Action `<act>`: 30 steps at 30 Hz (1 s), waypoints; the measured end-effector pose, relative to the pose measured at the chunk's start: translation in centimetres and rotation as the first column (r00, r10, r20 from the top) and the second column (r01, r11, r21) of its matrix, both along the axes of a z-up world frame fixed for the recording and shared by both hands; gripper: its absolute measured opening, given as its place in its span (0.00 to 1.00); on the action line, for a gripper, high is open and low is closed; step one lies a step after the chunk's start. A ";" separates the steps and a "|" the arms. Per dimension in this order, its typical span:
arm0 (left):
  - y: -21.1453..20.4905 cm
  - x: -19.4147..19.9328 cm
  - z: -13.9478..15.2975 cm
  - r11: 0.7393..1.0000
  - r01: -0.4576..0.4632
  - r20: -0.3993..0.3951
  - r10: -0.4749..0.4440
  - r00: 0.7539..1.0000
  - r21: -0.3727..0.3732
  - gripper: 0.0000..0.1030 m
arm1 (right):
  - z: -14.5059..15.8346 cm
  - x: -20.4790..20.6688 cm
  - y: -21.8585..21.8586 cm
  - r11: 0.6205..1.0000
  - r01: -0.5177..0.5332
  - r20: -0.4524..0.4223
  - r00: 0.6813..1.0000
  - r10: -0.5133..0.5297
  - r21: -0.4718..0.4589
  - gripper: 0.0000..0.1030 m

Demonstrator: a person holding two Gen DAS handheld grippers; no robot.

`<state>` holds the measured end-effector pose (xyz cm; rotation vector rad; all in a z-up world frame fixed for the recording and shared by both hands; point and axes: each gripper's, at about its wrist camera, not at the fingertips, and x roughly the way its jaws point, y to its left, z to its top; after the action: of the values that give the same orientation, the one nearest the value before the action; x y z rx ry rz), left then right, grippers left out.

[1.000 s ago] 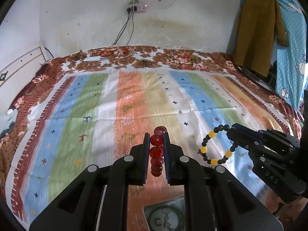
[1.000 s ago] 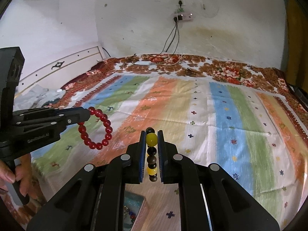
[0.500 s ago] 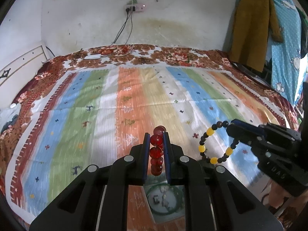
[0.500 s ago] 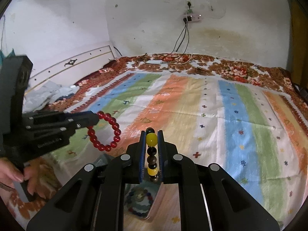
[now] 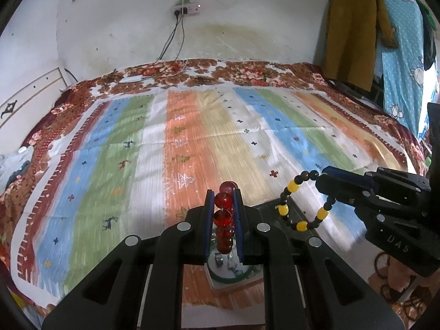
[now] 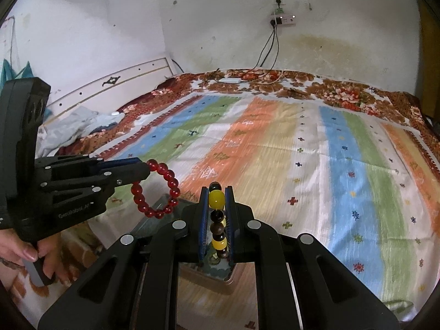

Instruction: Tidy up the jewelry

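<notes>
The left gripper (image 5: 223, 206) pinches a red bracelet (image 5: 223, 217) and the right gripper (image 6: 216, 206) pinches a black-and-yellow bracelet (image 6: 217, 220), both held above a box (image 5: 233, 272) at 6 o'clock on the striped bedspread (image 5: 192, 143).

Left gripper (image 5: 223, 206) clamping red bracelet (image 5: 223, 217) (jaws closed), striped bedspread (image 5: 192, 143) beyond

Glossy translucent red bead bracelet (image 5: 223, 217), matt black plastic claw (image 5: 223, 211), ribbed woven striped cloth (image 5: 192, 143).

Home bedroom, striped bedspread (image 5: 192, 143) on bed, white headboard (image 6: 115, 88), hanging clothes (image 5: 354, 33), wall socket (image 6: 283, 19)
</notes>
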<state>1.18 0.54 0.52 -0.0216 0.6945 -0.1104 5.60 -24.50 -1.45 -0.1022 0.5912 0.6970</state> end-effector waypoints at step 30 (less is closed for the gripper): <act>1.3 -3.1 -0.8 0.996 -0.058 -0.057 0.054 0.997 -0.065 0.62 | -0.5 -1.9 -3.4 0.999 0.031 -0.040 0.999 -0.030 0.015 0.56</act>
<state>-1.89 1.80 -0.23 -0.1085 0.7451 -0.0795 3.65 -27.87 -1.97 -0.0645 0.6246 0.6750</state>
